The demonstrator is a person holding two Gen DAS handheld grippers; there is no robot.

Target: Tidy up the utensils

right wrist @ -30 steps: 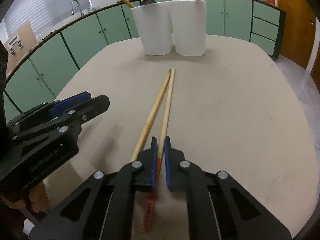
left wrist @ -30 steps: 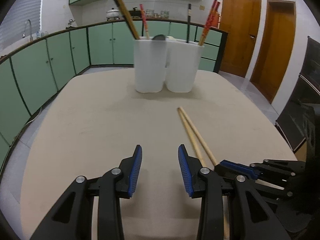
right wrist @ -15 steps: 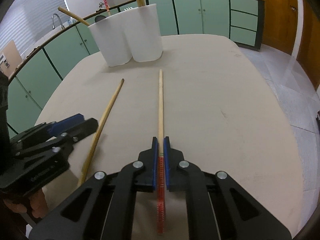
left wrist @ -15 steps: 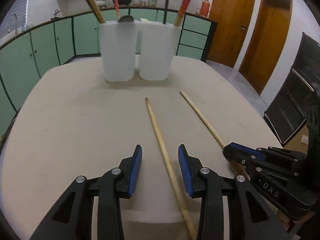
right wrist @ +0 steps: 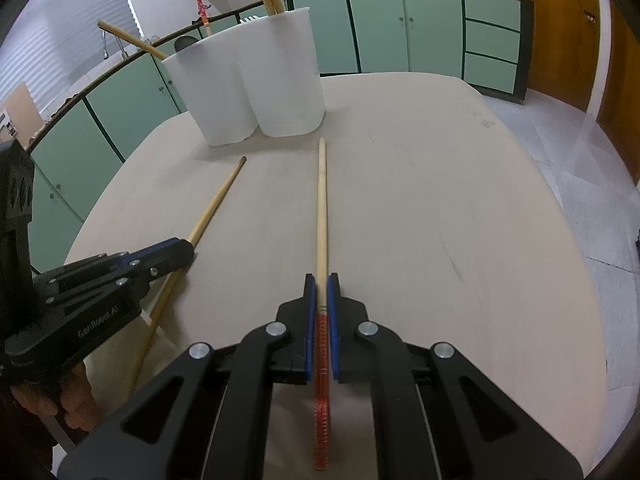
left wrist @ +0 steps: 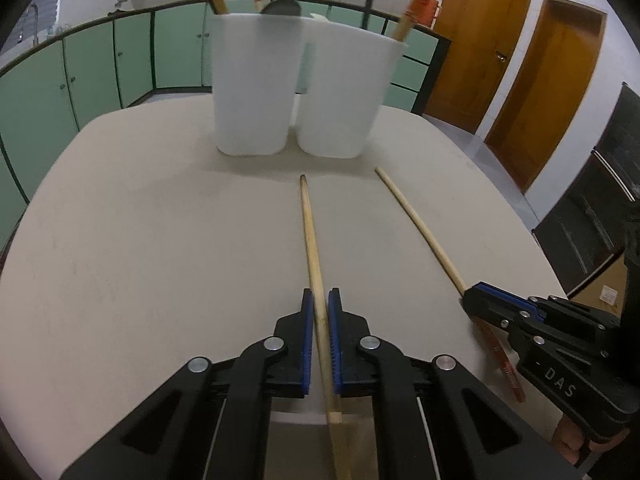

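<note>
My left gripper [left wrist: 319,304] is shut on a plain wooden chopstick [left wrist: 310,232] that points toward two white utensil holders [left wrist: 296,88] at the far side of the beige table [left wrist: 140,240]. My right gripper [right wrist: 321,288] is shut on a chopstick with a red patterned handle [right wrist: 321,208], also pointing at the white holders [right wrist: 248,80]. Each gripper shows in the other's view: the right gripper [left wrist: 472,300] at right, the left gripper [right wrist: 188,246] at left. The holders contain several chopsticks and a spoon.
Green cabinets [left wrist: 100,64] run along the back and left walls. Two brown doors [left wrist: 520,72] stand at the right. A dark cabinet [left wrist: 600,200] is beside the table's right edge. The table's near edge is just under both grippers.
My left gripper has closed on the plain chopstick, which was lying between its open jaws. Both grippers have moved closer to the holders. The two chopsticks are now farther apart.
</note>
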